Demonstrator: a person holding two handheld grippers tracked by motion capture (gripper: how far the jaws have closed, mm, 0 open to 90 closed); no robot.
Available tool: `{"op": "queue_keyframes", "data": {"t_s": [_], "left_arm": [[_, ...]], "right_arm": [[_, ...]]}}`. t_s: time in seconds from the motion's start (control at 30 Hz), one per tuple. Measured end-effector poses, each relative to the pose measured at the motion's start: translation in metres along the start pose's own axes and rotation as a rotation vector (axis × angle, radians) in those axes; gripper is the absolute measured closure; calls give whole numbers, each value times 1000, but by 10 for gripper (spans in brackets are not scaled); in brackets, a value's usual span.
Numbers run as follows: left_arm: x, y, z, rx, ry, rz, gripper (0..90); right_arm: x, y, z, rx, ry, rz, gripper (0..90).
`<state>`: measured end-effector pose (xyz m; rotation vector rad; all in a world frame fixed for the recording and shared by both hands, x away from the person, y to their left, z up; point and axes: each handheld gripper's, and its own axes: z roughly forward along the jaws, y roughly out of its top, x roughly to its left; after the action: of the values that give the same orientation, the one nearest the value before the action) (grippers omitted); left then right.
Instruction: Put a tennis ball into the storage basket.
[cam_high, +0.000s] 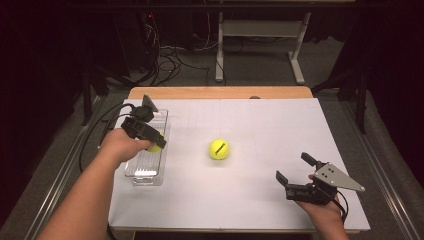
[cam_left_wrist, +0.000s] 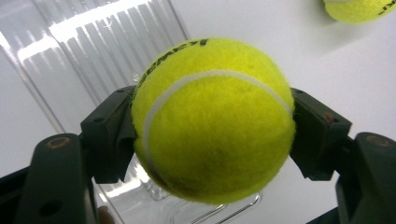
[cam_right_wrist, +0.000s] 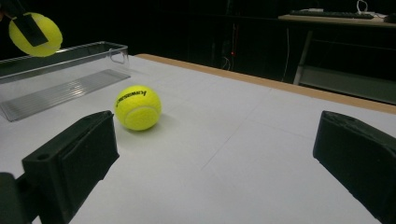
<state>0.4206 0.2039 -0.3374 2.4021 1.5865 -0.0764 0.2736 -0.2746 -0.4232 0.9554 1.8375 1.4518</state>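
Left gripper (cam_high: 151, 141) is pinching a fuzzy yellow-green tennis ball (cam_left_wrist: 212, 121), carried above the clear ribbed plastic tray (cam_high: 161, 120) at the table's (cam_high: 260, 200) left side. Looks like the drop-off step: next it likely needs lowering inside the tray walls, then a clean release. The left forearm reaches forward, the gripper angled down. Right gripper (cam_high: 296, 173) rests low near the table's front edge, jaws spread, empty. A second yellow-green tennis ball (cam_high: 219, 149) waits mid-table.

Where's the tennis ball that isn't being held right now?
The loose tennis ball lies near the middle of the white table in the high view, right of the clear tray and beyond the open right gripper.
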Motion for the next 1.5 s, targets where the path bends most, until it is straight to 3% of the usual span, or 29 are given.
{"op": "queue_keyframes", "data": {"t_s": [0.33,0.5,1.0,1.5], "left_arm": [[16,-6,-2,-4,33,-41,267],[21,-8,-5,-14,26,-52,267],[19,-2,-8,-11,70,-39,266],[24,7,-1,-16,68,-60,266]], "right_arm": [[0,0,0,2,-1,-2,4],[0,0,0,1,0,1,4],[0,0,0,2,0,1,4],[-1,0,0,1,3,2,4]]}}
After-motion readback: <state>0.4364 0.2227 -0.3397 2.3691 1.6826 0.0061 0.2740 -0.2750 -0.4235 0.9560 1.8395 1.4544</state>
